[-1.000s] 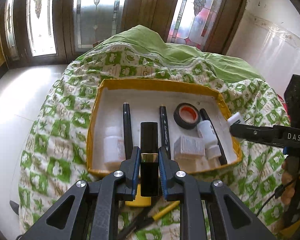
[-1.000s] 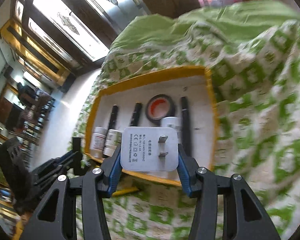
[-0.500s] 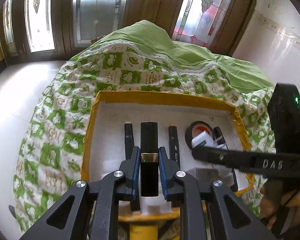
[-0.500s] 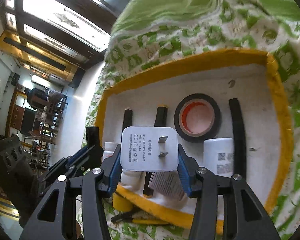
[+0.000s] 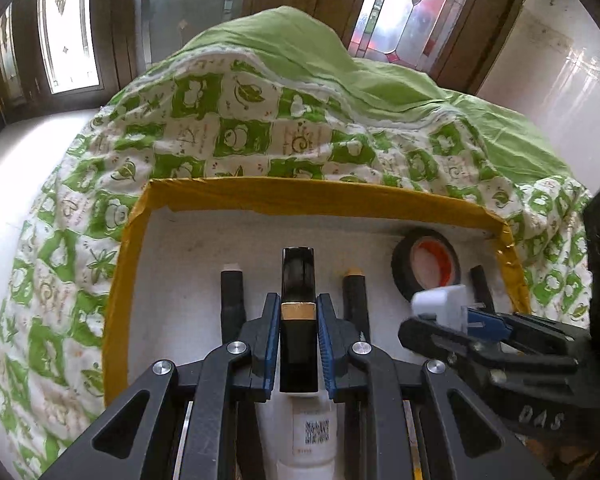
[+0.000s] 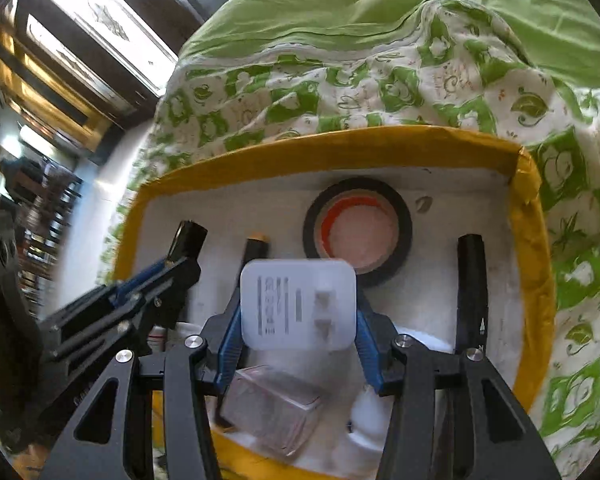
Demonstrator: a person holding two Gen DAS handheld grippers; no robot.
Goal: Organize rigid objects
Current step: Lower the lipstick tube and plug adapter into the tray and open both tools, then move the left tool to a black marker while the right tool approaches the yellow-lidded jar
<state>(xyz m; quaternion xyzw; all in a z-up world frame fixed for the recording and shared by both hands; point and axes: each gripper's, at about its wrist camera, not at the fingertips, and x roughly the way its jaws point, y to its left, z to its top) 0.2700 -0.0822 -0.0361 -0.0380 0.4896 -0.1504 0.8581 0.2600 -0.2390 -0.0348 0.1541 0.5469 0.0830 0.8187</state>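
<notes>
Lipstick (image 5: 298,320) is sitting clamped in the left gripper (image 5: 299,328); right gripper (image 6: 298,344) is gripping a blurred, probably white charger (image 6: 298,304) over the yellow-rimmed tray (image 6: 340,140).

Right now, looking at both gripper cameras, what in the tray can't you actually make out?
- White charger, right wrist view: label print smeared by motion blur, unreadable.
- White bottle, left wrist view: mostly hidden behind the left gripper and the black lipstick case; its label is too small to read.
- Clear box, right wrist view: blurred, contents unclear.
- Tray near edge: covered by gripper frames in both views.
</notes>
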